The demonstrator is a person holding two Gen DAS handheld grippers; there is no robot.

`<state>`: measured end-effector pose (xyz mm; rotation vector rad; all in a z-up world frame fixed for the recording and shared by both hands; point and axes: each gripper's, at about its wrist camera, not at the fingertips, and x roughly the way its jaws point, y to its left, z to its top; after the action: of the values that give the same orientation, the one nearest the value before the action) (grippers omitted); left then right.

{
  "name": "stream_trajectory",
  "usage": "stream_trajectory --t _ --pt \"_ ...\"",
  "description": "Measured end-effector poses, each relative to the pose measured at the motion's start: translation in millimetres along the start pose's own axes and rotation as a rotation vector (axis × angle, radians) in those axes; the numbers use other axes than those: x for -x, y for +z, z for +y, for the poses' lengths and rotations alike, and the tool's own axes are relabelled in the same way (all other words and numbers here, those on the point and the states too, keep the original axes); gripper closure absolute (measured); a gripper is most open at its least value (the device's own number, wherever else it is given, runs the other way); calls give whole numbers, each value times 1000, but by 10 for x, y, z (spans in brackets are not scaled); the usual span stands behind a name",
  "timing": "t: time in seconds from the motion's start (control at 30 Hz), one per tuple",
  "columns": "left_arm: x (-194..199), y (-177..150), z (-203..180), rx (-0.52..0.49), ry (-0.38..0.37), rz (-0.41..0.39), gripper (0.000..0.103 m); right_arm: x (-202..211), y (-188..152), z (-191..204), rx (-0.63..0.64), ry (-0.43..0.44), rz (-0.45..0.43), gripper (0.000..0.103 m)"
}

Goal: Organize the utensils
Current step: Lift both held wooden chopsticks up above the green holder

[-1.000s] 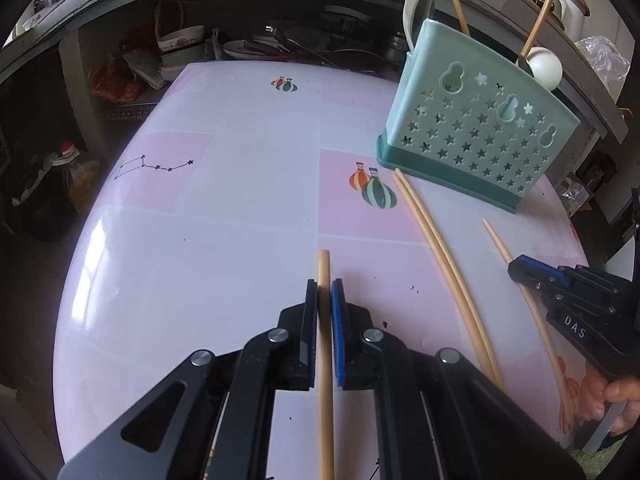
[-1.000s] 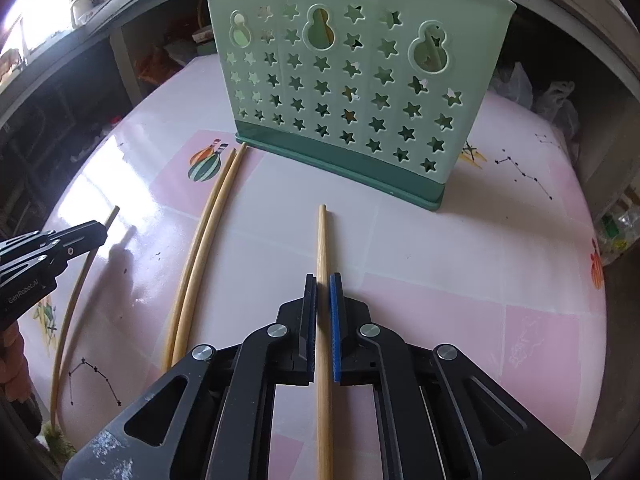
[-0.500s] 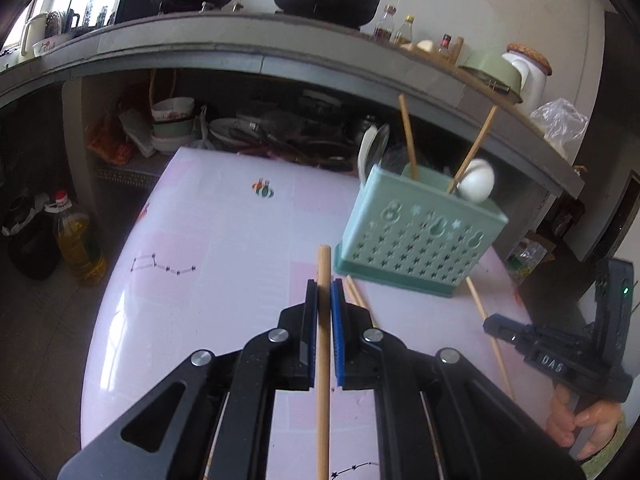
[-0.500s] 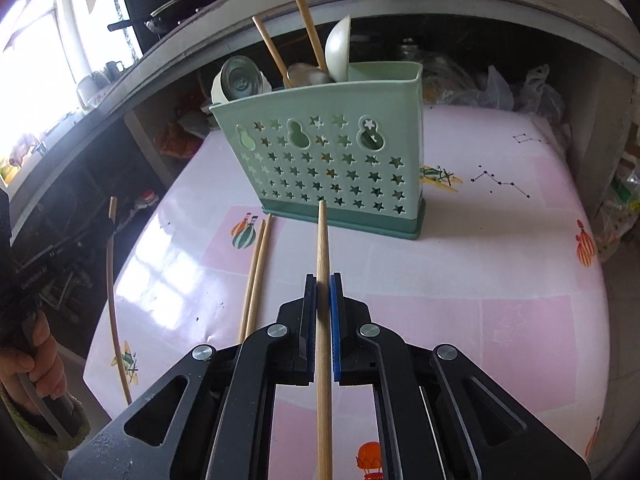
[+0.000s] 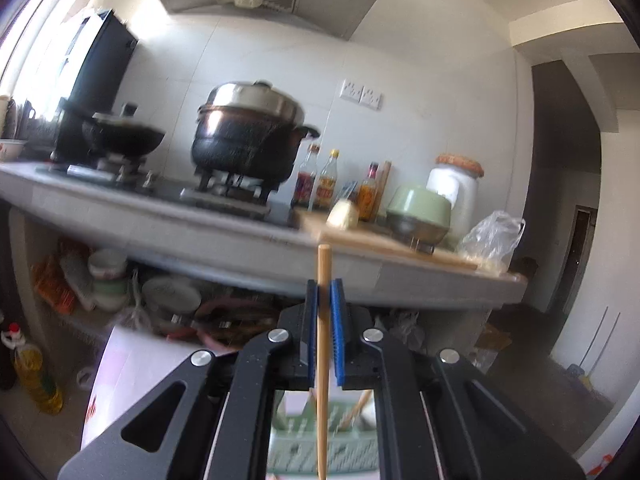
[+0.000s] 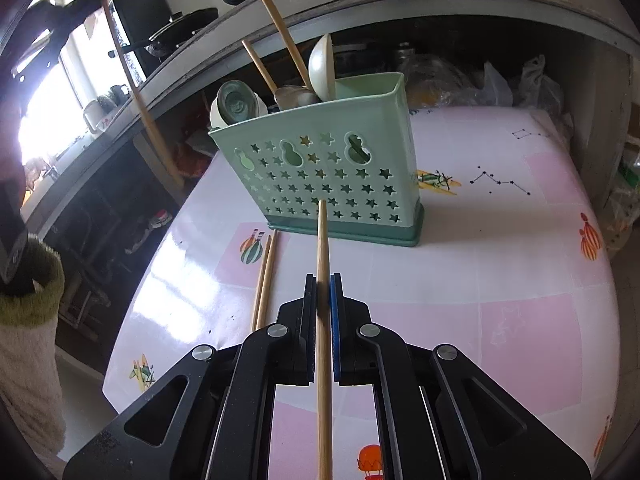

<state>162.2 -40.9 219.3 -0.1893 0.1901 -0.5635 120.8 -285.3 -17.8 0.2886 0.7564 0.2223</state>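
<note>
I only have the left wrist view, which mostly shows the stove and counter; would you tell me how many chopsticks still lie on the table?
Observer: Two chopsticks lie side by side on the table, left of the right claw.
Operator: Thanks. Is the right claw carrying anything?
Observer: Yes, it is shut on its own chopstick, whose tip points at the green holder.
Operator: What is already in that holder?
Observer: Two chopsticks and a white spoon stand up out of it.
</note>
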Motion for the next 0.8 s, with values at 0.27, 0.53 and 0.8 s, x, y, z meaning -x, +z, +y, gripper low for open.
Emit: stream_trajectory --t 0.27,0.53,0.8 --pt "-685 199 -227 -36 13 -54 97 -67 -12 -140 -41 22 7 98" --pt "-1063 -274 -222 -34 30 -2 97 -51 5 -188 -44 37 3 98" --pt "-1103 -750 -83 -4 46 97 97 94 35 -182 -38 43 -29 98"
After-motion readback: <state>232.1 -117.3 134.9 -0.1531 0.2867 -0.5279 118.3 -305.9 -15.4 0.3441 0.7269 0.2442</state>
